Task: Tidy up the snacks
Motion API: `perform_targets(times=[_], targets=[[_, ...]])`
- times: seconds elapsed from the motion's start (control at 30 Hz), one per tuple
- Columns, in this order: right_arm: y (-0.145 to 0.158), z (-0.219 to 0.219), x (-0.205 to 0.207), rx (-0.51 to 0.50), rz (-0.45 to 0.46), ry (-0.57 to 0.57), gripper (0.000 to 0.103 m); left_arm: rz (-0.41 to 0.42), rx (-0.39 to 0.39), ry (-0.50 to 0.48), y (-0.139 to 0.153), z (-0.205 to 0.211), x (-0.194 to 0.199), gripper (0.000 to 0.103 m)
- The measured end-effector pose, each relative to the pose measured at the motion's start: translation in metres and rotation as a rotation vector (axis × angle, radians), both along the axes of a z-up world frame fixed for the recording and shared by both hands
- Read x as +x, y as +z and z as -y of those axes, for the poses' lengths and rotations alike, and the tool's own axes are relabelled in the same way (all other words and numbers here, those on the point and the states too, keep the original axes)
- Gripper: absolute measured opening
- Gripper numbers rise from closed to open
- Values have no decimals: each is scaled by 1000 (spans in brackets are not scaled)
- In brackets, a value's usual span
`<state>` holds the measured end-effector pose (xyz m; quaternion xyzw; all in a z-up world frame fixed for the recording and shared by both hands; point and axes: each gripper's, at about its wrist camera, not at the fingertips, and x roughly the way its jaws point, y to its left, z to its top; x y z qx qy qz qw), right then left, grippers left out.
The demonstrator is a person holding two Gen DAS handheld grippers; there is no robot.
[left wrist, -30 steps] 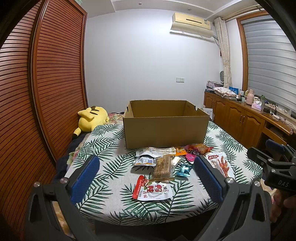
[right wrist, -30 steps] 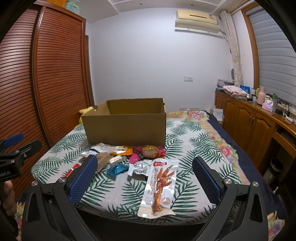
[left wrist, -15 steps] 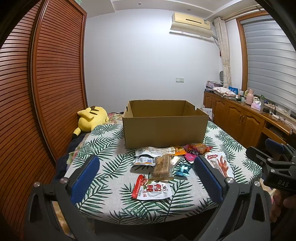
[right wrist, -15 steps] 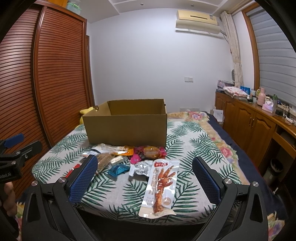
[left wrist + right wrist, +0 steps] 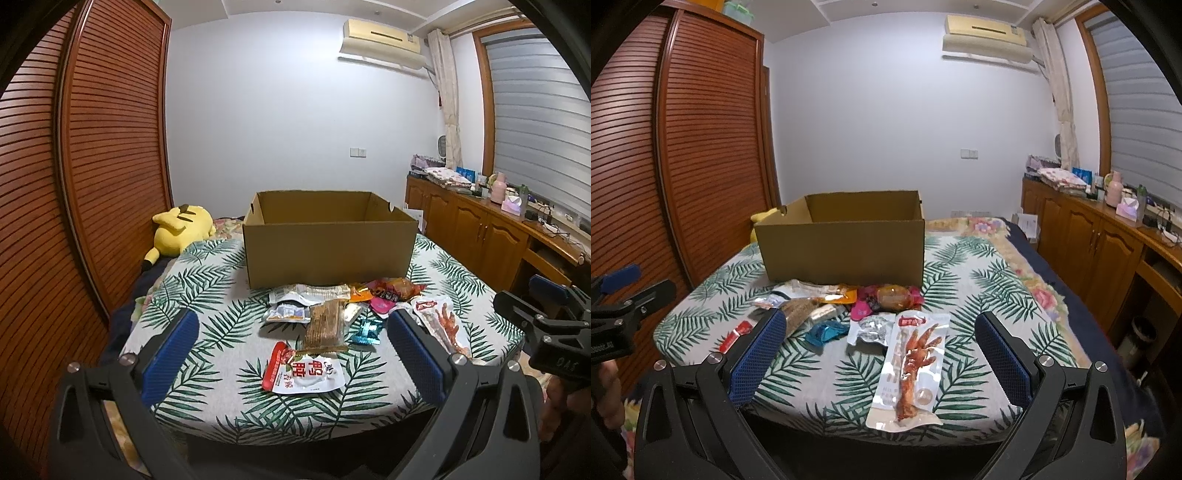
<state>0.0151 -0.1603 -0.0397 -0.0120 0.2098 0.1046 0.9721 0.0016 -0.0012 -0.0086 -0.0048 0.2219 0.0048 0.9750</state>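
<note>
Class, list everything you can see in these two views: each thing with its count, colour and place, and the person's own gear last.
cardboard box: one, brown, open, on the bed behind the snacks
chicken-foot packet: one, clear and red, nearest the right gripper
red-and-white packet: one, near bed edge
brown biscuit packet: one, mid-pile
teal wrapper: one, beside biscuits
plush toy: one, yellow, left of box
bedspread: one, leaf-patterned
left gripper: blue pads, open
right gripper: blue pads, open
</note>
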Motion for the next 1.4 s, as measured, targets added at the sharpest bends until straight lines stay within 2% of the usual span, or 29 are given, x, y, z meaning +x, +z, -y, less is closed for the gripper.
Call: perform_targets(times=[0.2, 0.37, 0.67, 0.77, 0.9, 1.07, 1.27, 1.4], targets=[[-12, 5, 12, -10, -42, 5, 103, -50, -1, -17, -15, -2, 15, 103], [-25, 6, 29, -58, -83, 28, 103, -99, 1, -51, -26, -3, 37, 103], [-60, 16, 76, -76, -249, 100, 100, -210, -16, -113, -57, -8, 76, 102], [-70, 15, 89, -77, -285, 114, 97, -253, -44, -133, -67, -12, 87, 102], [-84, 16, 104, -81, -334, 120, 94, -296, -42, -154, -77, -15, 99, 101], [-96, 17, 116, -81, -367, 126, 92, -354, -63, -192, -84, -17, 118, 100], [-106, 16, 126, -87, -390, 135, 89, -404, -124, -236, -87, -18, 140, 96], [-106, 16, 129, -100, -396, 141, 86, -430, -153, -288, -85, -13, 155, 90]])
